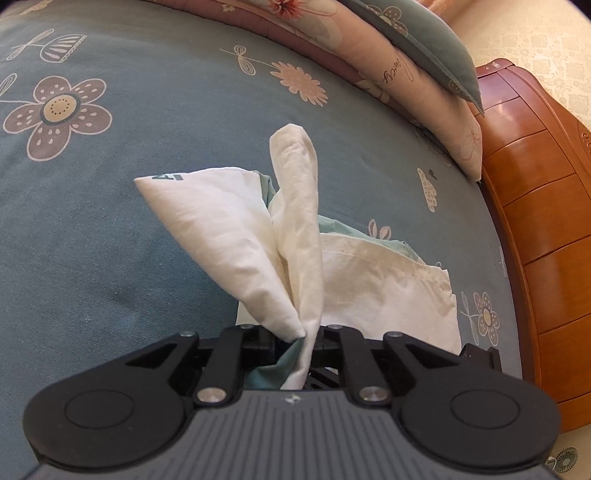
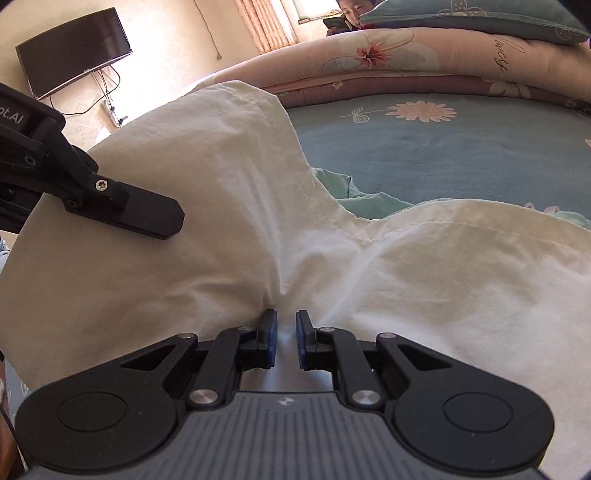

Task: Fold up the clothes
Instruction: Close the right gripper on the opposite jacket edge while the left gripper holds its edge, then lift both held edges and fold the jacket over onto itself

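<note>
A home bedroom: bed (image 1: pixel 110 236) spread with a blue flowered sheet, folded floral quilts (image 2: pixel 424 62) and a pillow (image 2: pixel 476 18) stacked along its far edge, carved wooden headboard (image 1: pixel 535 206), wall-mounted television (image 2: pixel 74 51), curtains (image 2: pixel 266 26) at the window.

Left gripper (image 1: pixel 301 338) — jaws drawn together, pinching a bunched fold of the white garment (image 1: pixel 258 236), which rises up and away from the fingertips; seen from the right wrist view it enters at the left edge, a black finger (image 2: pixel 147 214) lying against the cloth. Right gripper (image 2: pixel 286 341) — jaws parted by a narrow gap, blue pads (image 2: pixel 272 341) exposed, tips pressed to the garment, nothing clamped between.
</note>
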`<state>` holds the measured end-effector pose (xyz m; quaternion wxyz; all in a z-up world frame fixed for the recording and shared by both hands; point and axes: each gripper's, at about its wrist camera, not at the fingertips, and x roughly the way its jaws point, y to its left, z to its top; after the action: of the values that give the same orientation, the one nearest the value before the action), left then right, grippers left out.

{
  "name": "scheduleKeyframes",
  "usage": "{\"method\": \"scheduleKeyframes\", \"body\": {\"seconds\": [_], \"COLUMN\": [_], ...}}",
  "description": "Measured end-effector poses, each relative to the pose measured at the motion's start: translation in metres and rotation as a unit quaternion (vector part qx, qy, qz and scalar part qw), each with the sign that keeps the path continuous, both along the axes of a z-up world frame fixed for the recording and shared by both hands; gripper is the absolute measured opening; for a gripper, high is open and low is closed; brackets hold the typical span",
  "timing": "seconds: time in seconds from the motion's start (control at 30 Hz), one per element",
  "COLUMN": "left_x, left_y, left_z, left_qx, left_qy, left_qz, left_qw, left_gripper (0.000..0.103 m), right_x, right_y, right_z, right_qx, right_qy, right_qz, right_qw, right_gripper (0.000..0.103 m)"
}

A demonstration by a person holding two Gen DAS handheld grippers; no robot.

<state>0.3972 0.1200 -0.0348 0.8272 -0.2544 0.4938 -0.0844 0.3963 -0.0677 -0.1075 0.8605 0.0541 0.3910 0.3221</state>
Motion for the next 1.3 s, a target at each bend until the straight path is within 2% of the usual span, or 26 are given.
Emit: {"method": "scheduleKeyframes", "body": {"seconds": [0.13,0.27,0.4,0.53,0.67,0.9,1.07,1.23,1.27,1.3], "left_x": [0.0,0.001,0.0,0.001,0.002,0.005,0.014,0.018,0.018,0.018], "left_y": [0.0,-0.005,-0.017,-0.03,-0.041,-0.052,-0.053,-0.056,-0.056,-0.056], "left_z": [-0.001,0.005,0.009,0.016,0.024,0.025,0.018,0.013,0.012,0.012], "left_qx": [-0.024,-0.034,-0.051,-0.05,-0.057,-0.067,-0.081,-0.099,-0.1,-0.101], "left_qy": [-0.008,-0.007,-0.016,-0.018,-0.021,-0.019,-0.014,-0.013,-0.014,-0.015], "left_qz": [0.0,-0.001,-0.007,-0.01,-0.011,-0.006,-0.006,-0.006,-0.003,-0.002], "left_qw": [0.9997,0.9994,0.9986,0.9985,0.9981,0.9975,0.9966,0.995,0.9949,0.9947], "left_gripper": [0.013,0.014,0.017,0.017,0.019,0.02,0.022,0.024,0.024,0.024], "right_x": [-0.001,-0.01,-0.005,0.0,0.007,0.05,0.078,0.084,0.079,0.077], "right_y": [-0.023,-0.071,-0.082,-0.093,-0.102,-0.093,-0.09,-0.101,-0.105,-0.108], "right_z": [0.006,0.026,0.017,0.007,-0.002,-0.008,-0.019,-0.013,-0.007,-0.004], "right_qx": [0.027,0.063,0.048,0.032,0.018,0.012,0.012,0.035,0.037,0.038], "right_qy": [0.019,0.005,0.019,0.033,0.045,0.044,0.059,0.063,0.051,0.045], "right_qz": [0.002,-0.028,-0.042,-0.056,-0.07,-0.095,-0.107,-0.112,-0.119,-0.124], "right_qw": [0.999,0.998,0.998,0.997,0.996,0.994,0.992,0.991,0.991,0.99], "right_gripper": [0.015,0.017,0.017,0.011,0.015,0.015,0.0,0.0,0.007,0.009]}}
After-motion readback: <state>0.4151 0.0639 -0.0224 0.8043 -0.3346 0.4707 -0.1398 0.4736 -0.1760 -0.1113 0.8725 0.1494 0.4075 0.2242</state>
